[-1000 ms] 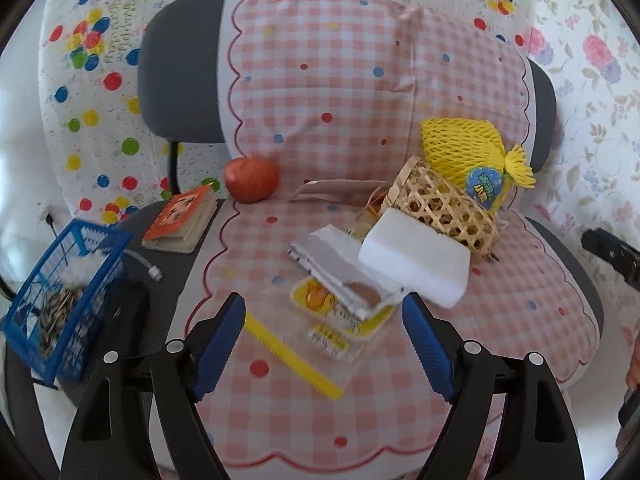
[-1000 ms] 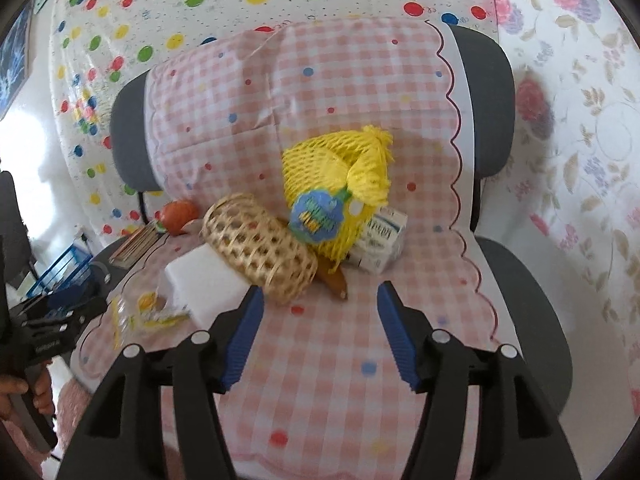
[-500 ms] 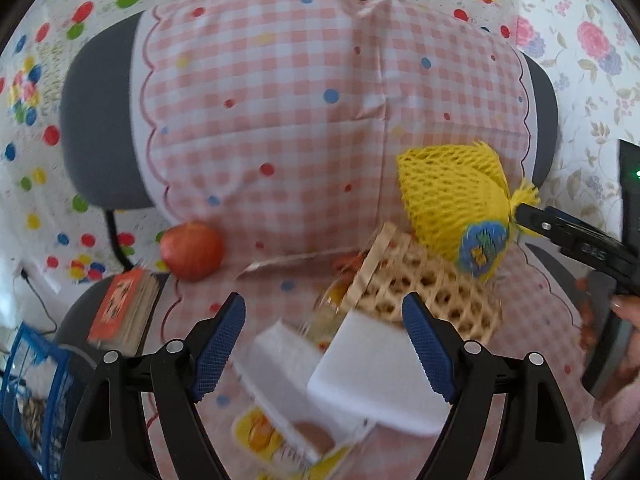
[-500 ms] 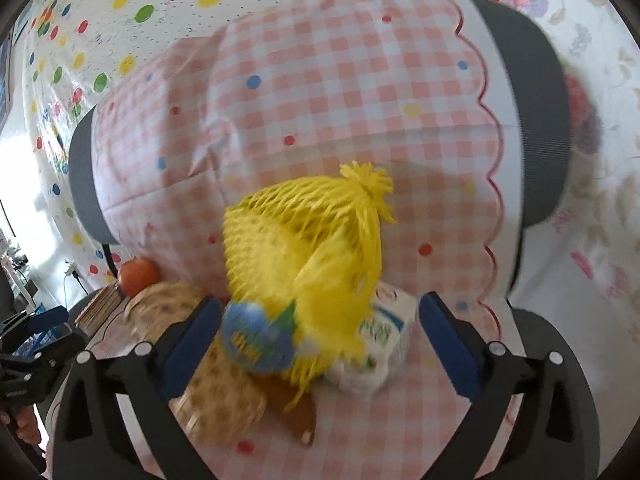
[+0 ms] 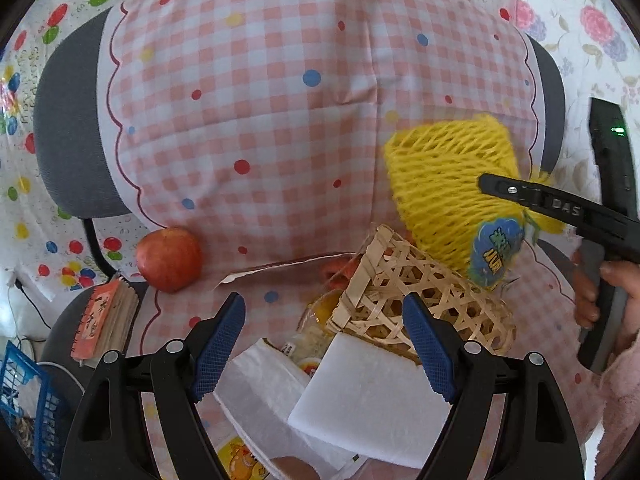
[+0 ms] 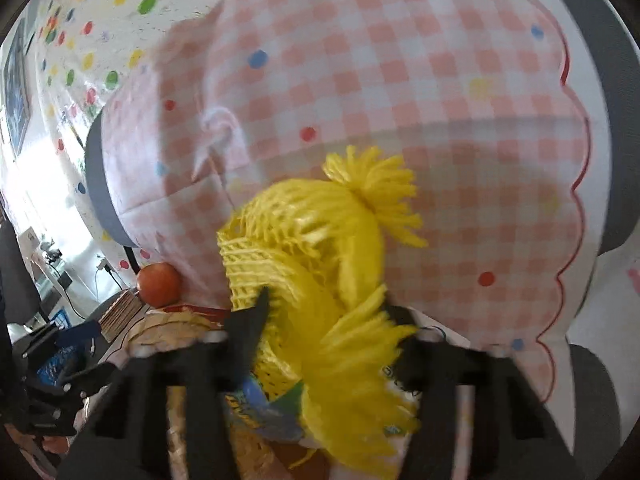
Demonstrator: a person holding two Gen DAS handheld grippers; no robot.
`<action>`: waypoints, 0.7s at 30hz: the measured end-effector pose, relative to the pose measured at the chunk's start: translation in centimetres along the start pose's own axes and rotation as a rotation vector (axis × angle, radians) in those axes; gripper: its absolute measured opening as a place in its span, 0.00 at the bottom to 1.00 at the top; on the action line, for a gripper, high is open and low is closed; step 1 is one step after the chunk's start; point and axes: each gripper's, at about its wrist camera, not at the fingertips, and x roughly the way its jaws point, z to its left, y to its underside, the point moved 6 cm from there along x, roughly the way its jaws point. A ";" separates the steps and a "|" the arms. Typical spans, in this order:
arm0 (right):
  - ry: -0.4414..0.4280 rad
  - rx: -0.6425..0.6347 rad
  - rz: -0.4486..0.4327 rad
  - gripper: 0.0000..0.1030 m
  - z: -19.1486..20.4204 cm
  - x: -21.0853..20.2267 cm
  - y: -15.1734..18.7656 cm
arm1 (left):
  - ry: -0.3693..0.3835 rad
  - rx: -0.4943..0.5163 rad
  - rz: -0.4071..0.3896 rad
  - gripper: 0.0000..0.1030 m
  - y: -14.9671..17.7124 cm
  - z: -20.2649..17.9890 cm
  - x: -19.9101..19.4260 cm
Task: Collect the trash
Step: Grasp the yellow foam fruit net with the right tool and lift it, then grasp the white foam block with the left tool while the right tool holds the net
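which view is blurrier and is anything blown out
Right wrist view: blurrier, the yellow net bag and the right gripper closing around it are smeared; the window area at left is blown out. Left wrist view: sharper, the apple and woven basket crisp, only fisheye bending at the edges.

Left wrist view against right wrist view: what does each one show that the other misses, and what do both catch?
Only the left wrist view shows the open left gripper over the white foam block, the white paper wrapper and the orange spiral notebook.

Only the right wrist view shows the right gripper closing around the yellow foam net, with its frayed tuft visible.

Both show that net, the red apple, the woven bamboo basket and the pink checked chair cover.
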 end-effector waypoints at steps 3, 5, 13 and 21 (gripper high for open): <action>0.047 -0.024 -0.065 0.20 0.8 -3.1 -0.7 | -0.009 0.003 -0.013 0.78 0.1 0.4 -1.1; 0.106 -0.039 -0.112 0.19 1.2 -5.5 -1.2 | -0.019 0.005 -0.023 0.78 0.2 0.8 -2.0; 0.295 -0.086 -0.140 0.19 2.5 -13.8 1.3 | -0.020 0.017 -0.010 0.79 1.5 1.5 -2.9; 0.390 -0.084 -0.078 0.20 2.5 -15.3 6.2 | 0.082 0.058 0.044 0.75 1.8 -0.2 -0.1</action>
